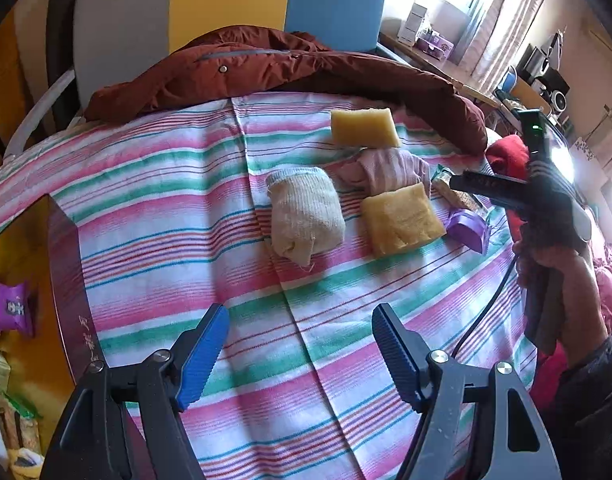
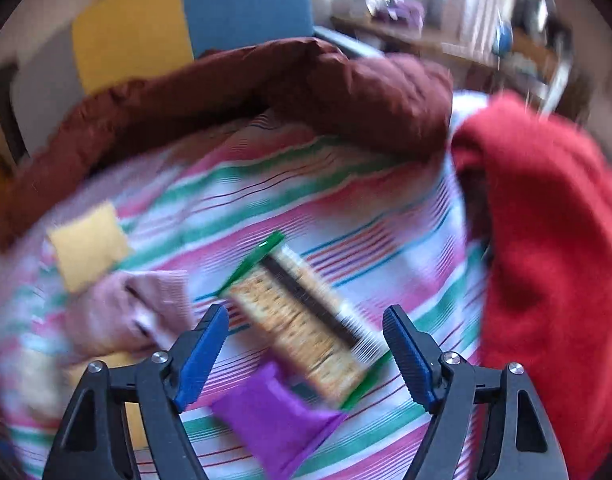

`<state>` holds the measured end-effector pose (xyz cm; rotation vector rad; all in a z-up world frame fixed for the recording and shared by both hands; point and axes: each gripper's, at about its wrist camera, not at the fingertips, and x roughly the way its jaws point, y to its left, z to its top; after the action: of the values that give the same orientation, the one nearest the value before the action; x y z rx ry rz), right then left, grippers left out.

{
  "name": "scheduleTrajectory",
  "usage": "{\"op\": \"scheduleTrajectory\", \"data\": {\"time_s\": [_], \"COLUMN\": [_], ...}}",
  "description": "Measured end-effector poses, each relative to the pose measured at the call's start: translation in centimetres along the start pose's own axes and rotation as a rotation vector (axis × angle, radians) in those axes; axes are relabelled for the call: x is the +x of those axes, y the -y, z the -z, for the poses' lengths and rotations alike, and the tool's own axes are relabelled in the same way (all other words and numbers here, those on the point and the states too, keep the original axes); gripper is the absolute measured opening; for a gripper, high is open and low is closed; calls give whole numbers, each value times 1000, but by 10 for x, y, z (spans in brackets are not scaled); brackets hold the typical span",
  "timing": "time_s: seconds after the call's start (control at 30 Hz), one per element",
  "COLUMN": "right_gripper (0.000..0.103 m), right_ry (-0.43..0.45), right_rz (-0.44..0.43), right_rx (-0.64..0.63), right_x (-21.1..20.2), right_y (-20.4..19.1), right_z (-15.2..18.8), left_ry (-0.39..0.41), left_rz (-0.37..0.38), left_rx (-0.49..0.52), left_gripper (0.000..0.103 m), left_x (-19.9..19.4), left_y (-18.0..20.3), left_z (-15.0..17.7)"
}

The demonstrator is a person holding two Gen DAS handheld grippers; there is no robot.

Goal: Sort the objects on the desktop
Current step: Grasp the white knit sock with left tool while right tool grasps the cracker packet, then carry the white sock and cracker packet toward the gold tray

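Now both grippers hover over the striped cloth [image 1: 154, 208] with their jaws apart and nothing between the pads. Ahead of the left gripper [image 1: 300, 354] lies bare cloth; farther off sits a cream sock [image 1: 306, 216], and right of it a near sponge [image 1: 402, 220] touching a pink sock [image 1: 386, 172] behind it. A far sponge [image 1: 364, 128] lies beyond that, near the brown jacket [image 1: 266, 68] along the far edge. The right gripper [image 2: 306, 354] — seen blurred through its own camera — hangs over a cracker pack [image 2: 302, 320] lying diagonally, its near end beside a purple packet [image 2: 274, 420]. A red garment [image 2: 546, 240] is bunched at the right. From the left camera, a hand [image 1: 554, 260] holds that gripper at the right edge, above the purple packet.
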<state>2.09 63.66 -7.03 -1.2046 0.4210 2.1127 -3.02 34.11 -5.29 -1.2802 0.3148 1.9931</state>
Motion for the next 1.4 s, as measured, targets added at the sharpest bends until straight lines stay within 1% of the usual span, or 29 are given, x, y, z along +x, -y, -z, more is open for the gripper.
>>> {"op": "scheduleTrajectory", "data": {"time_s": [0.03, 0.1, 0.17, 0.2, 0.23, 0.27, 0.3, 0.33, 0.4, 0.53, 0.67, 0.77, 0.9, 1.0, 1.03, 1.07, 1.1, 1.13, 1.17, 1.2, 1.23, 1.33, 1.4], "right_gripper": [85, 85, 83, 78, 67, 61, 51, 47, 46, 46, 46, 46, 46, 46, 46, 46, 46, 46, 46, 46, 46, 46, 46], "right_ry": [-2, -37, -83, -106, -110, -114, -114, -115, -121, -102, -49, 9, 77, 86, 88, 92, 96, 99, 103, 106, 110, 131, 139], "right_rz": [18, 34, 29, 10, -17, -37, -36, -33, -37, -30, 0, 6, -70, -150, -157, -162, -167, -173, -179, -190, -198, -256, -305], "right_rx": [-27, -57, -62, -54, -39, -28, -28, -29, -24, 2, 46, 102, 177, 202, 197, 187, 175, 168, 161, 154, 151, 130, 108], "right_x": [3, 15, 25, 28, 27, 25, 23, 22, 20, 14, 3, -10, -25, -29, -21, -23, -23, -23, -23, -24, -28, -35, -38], "right_y": [-1, -1, 2, 4, 6, 8, 9, 10, 12, 18, 30, 42, 51, 52, 37, 34, 32, 31, 30, 27, 25, 19, 15], "right_z": [-1, -1, 0, 0, 0, -1, -1, -1, -1, -3, -7, -8, -14, -16, -24, -24, -24, -23, -23, -24, -20, -18, -18], "left_ry": [1, 3, 7, 9, 11, 10, 9, 9, 15, 16, 30, 27, -2, -11, -20, -31, -37, -36, -34, -31, -22, 22, 50], "left_rz": [1, 1, 11, 19, 24, 23, 22, 20, 4, -9, -14, -24, -57, -87, -102, -104, -88, -72, -61, -70, -96, -95, -89], "left_rx": [4, 16, 17, 16, 12, 3, -7, -19, -16, 6, 19, 22, 28, 51, 58, 59, 56, 57, 58, 62, 72, 75, 54], "left_gripper": [75, 75, 75, 75, 75, 75, 74, 73, 70, 70, 70, 70, 70, 70, 70, 70, 67, 60, 55, 53, 52, 52, 52], "left_x": [1, 2, 4, 6, 8, 10, 12, 14, 18, 27, 35, 45, 60, 72, 77, 81, 84, 86, 85, 83, 78, 60, 44], "left_y": [0, 0, -1, -2, -4, -5, -8, -10, -11, -7, 1, 5, 8, 11, 10, 10, 10, 11, 13, 15, 18, 20, 19], "left_z": [-2, -6, -10, -13, -16, -19, -21, -25, -30, -42, -56, -66, -71, -72, -71, -71, -70, -68, -67, -66, -65, -61, -59]}}
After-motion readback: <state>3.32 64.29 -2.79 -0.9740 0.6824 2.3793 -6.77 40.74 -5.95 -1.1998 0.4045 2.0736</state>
